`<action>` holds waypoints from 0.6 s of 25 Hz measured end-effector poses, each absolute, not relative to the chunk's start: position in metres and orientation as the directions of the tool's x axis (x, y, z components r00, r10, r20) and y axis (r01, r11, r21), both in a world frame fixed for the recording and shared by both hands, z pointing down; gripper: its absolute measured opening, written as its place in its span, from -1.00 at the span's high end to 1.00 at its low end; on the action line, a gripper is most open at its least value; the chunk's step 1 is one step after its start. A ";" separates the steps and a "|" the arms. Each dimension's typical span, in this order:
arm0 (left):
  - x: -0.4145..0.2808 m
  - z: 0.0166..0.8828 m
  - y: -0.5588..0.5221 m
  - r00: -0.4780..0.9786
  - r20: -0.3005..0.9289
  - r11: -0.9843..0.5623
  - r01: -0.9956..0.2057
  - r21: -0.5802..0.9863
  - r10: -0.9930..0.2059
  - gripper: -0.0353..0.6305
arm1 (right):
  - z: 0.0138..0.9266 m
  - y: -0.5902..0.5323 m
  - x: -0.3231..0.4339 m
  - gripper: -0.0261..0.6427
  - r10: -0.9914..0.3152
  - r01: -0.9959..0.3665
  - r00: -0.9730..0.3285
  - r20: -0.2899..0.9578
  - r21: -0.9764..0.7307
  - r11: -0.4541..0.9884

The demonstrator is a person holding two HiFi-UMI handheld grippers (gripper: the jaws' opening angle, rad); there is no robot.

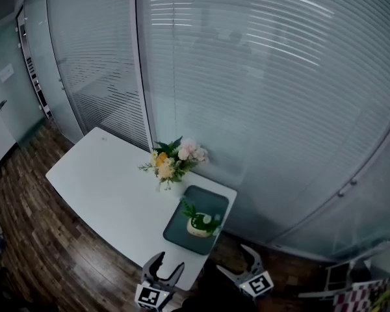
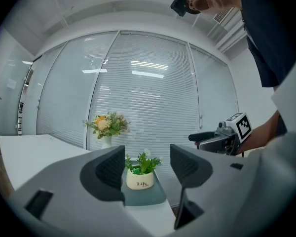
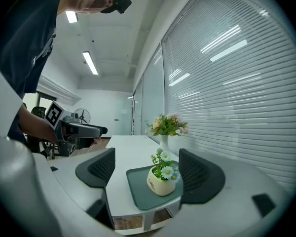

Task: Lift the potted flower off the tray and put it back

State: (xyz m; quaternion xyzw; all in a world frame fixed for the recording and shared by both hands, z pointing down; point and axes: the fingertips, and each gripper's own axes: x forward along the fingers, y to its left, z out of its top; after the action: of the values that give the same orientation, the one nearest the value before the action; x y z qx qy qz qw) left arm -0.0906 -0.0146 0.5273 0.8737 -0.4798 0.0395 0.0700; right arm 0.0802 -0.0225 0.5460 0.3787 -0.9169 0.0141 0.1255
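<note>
Both grippers are up and short of the table (image 1: 110,187), off its near edge. The left gripper (image 1: 168,265) is at lower left in the head view and the right gripper (image 1: 239,264) just to its right, the two near each other but apart. Left jaws: wide apart, nothing touching either pad. Right jaws: likewise wide, nothing gripped. In each gripper view the potted flower (image 1: 203,223) shows in the gap between my jaws, but it stands farther off on the table, clear of both. The pot is a small cream bowl with "Life" printed on the side, holding green leaves and a few white daisy-like blooms; it stands upright. It sits on the tray (image 1: 211,200), a dark green rectangle with rounded corners, in the tray's near half. The tray lies flat at the near right end of the white table, its right edge close to the table's edge. Beyond the tray's far left corner, near it, stands a white vase of flowers (image 1: 173,161), with pink, orange and cream blooms. A glass wall with closed blinds (image 1: 260,96) runs along the right and far side of the table. Dark wooden floor (image 1: 26,239) shows to the left and below my grippers. From the left gripper view my right gripper appears at right with its marker cube facing the camera; the right gripper view shows the left one at left in the same way.
</note>
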 end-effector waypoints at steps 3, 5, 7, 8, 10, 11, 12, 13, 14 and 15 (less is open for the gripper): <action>-0.090 0.532 -0.028 0.537 0.148 -0.530 -0.844 0.085 -0.831 0.09 | 0.554 -0.035 0.077 -0.18 -0.673 -0.684 -0.688 0.273 0.068 0.727; -0.090 0.535 -0.034 0.539 0.164 -0.533 -0.842 0.082 -0.826 0.09 | 0.565 -0.039 0.078 -0.18 -0.658 -0.684 -0.679 0.326 0.048 0.728; -0.088 0.542 -0.040 0.546 0.185 -0.544 -0.836 0.069 -0.817 0.09 | 0.565 -0.047 0.075 -0.18 -0.653 -0.677 -0.690 0.312 0.041 0.735; -0.086 0.546 -0.044 0.551 0.192 -0.550 -0.833 0.064 -0.812 0.09 | 0.565 -0.051 0.073 -0.18 -0.649 -0.671 -0.698 0.303 0.042 0.741; -0.084 0.555 -0.052 0.561 0.199 -0.560 -0.826 0.066 -0.804 0.09 | 0.577 -0.057 0.074 -0.18 -0.631 -0.661 -0.695 0.343 0.038 0.749; -0.083 0.559 -0.055 0.564 0.203 -0.562 -0.824 0.073 -0.800 0.09 | 0.584 -0.058 0.075 -0.18 -0.619 -0.657 -0.691 0.373 0.034 0.753; -0.082 0.563 -0.058 0.567 0.211 -0.563 -0.822 0.081 -0.797 0.09 | 0.591 -0.060 0.075 -0.18 -0.607 -0.652 -0.688 0.398 0.030 0.758; -0.082 0.567 -0.061 0.569 0.222 -0.565 -0.821 0.088 -0.792 0.09 | 0.596 -0.062 0.075 -0.18 -0.599 -0.648 -0.688 0.411 0.024 0.761; -0.081 0.570 -0.064 0.571 0.231 -0.566 -0.819 0.094 -0.788 0.09 | 0.599 -0.065 0.074 -0.18 -0.594 -0.647 -0.690 0.414 0.017 0.763; -0.081 0.573 -0.068 0.574 0.238 -0.569 -0.817 0.095 -0.784 0.09 | 0.604 -0.068 0.074 -0.18 -0.589 -0.648 -0.689 0.422 0.006 0.762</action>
State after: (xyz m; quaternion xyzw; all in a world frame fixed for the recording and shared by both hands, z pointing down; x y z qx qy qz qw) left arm -0.0810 -0.0679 0.5732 0.8818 -0.4537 0.0846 0.0976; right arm 0.0741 -0.0683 0.6037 0.3376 -0.9162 0.0717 0.2038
